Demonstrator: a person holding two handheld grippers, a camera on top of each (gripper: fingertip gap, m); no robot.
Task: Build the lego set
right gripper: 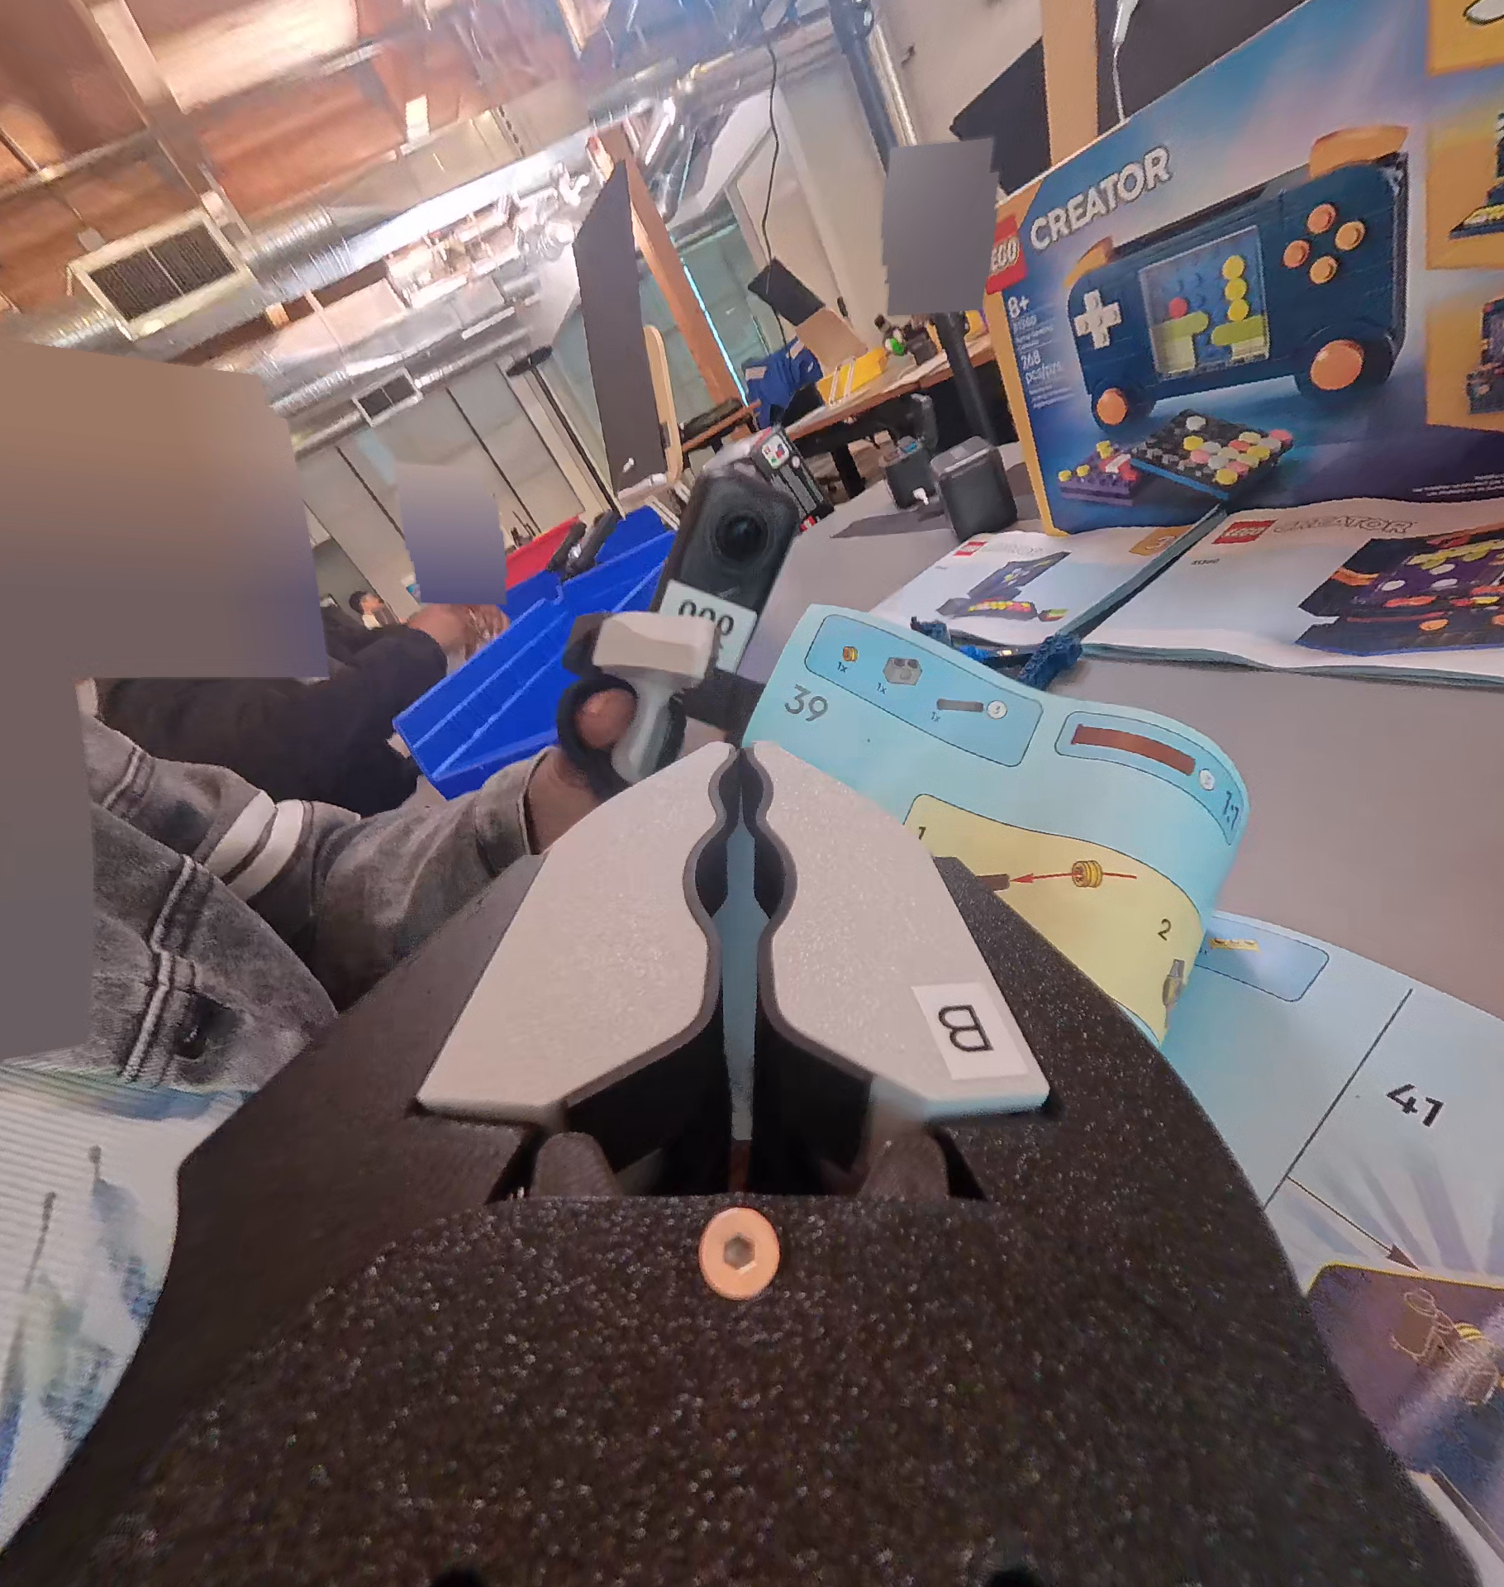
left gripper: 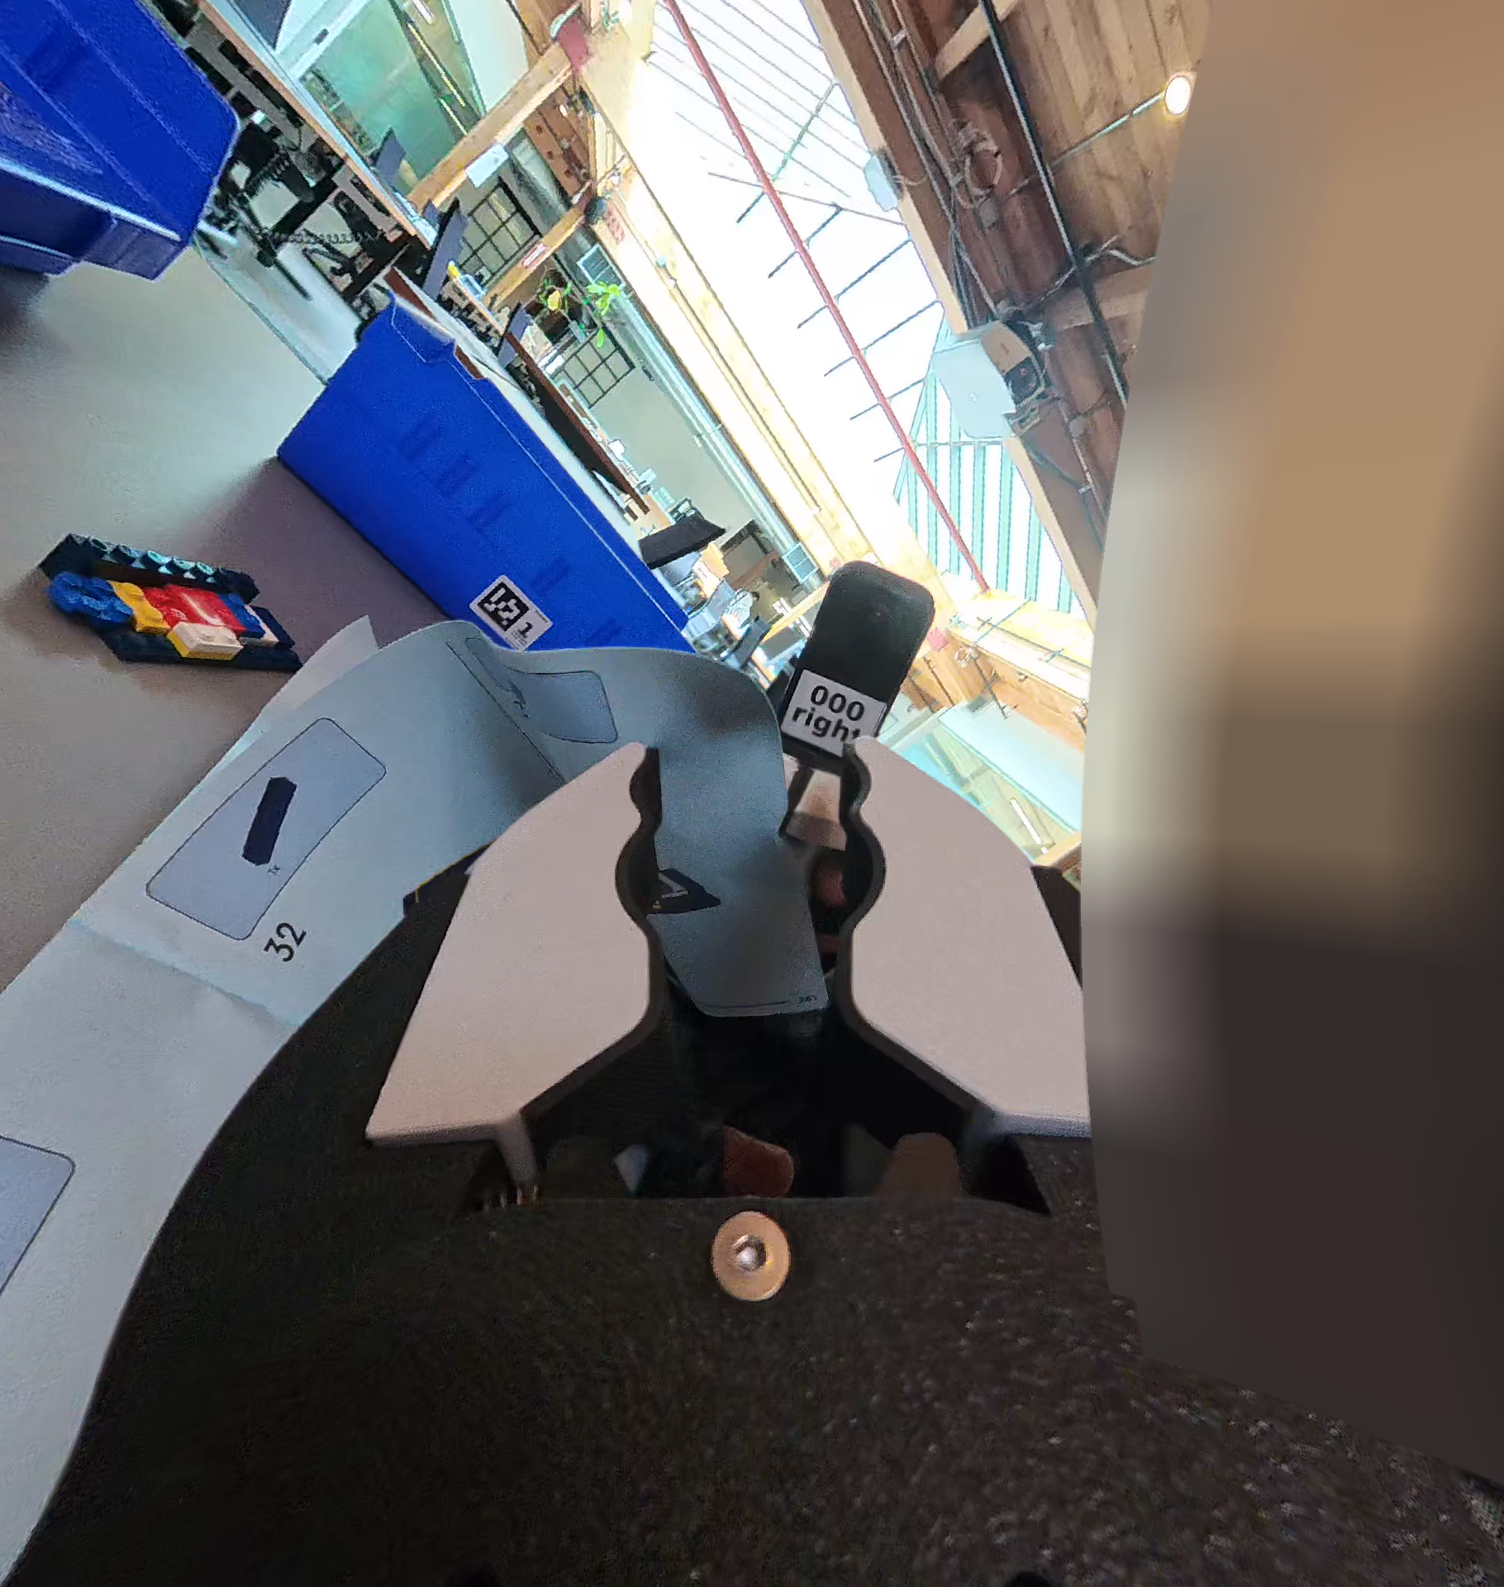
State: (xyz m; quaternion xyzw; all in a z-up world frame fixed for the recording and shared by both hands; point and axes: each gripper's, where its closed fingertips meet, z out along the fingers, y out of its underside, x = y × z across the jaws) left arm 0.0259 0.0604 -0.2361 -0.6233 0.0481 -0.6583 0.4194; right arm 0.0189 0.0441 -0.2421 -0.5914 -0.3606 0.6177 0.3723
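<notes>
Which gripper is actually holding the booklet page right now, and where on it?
The right gripper is shut on the curled light-blue instruction booklet page, pinching its edge. The left gripper stands open; the page passes between its fingers ungripped.

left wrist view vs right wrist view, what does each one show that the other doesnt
Only the left wrist view shows the small flat brick assembly in dark blue, red, yellow and white and the open left tool.

Only the right wrist view shows the colourful cardboard toy box, closed booklets and the right tool shut on the page.

Both show the curled pale blue instruction page and grey table.
</notes>
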